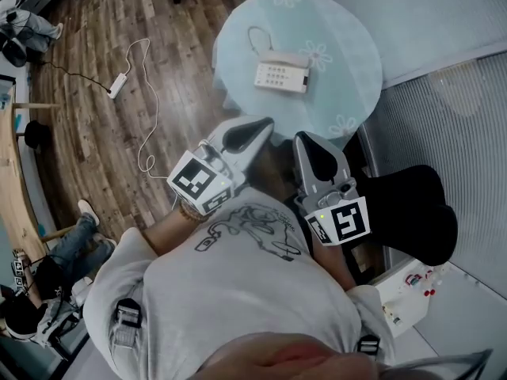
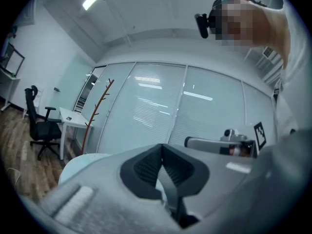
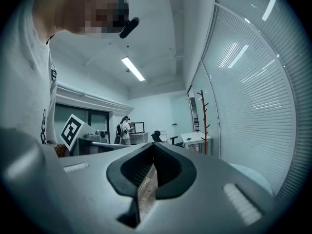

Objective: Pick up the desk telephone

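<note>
Round, flower-printed tabletop point(image 1: 348, 54) bears a boxy white desk telephone point(image 1: 281, 75) — left gripper point(image 1: 264, 125) and right gripper point(image 1: 306, 139) both clenched, empty.

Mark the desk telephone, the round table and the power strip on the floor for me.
desk telephone point(image 1: 273, 76), head view, on its keypad.
round table point(image 1: 352, 50), head view, on bare cloth towards its right edge.
power strip point(image 1: 117, 85), head view, on the middle of its white body.

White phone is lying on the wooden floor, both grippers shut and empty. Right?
No: the phone sits on the round table instead, as the head view shows. The left gripper and right gripper are shut and empty.
</note>
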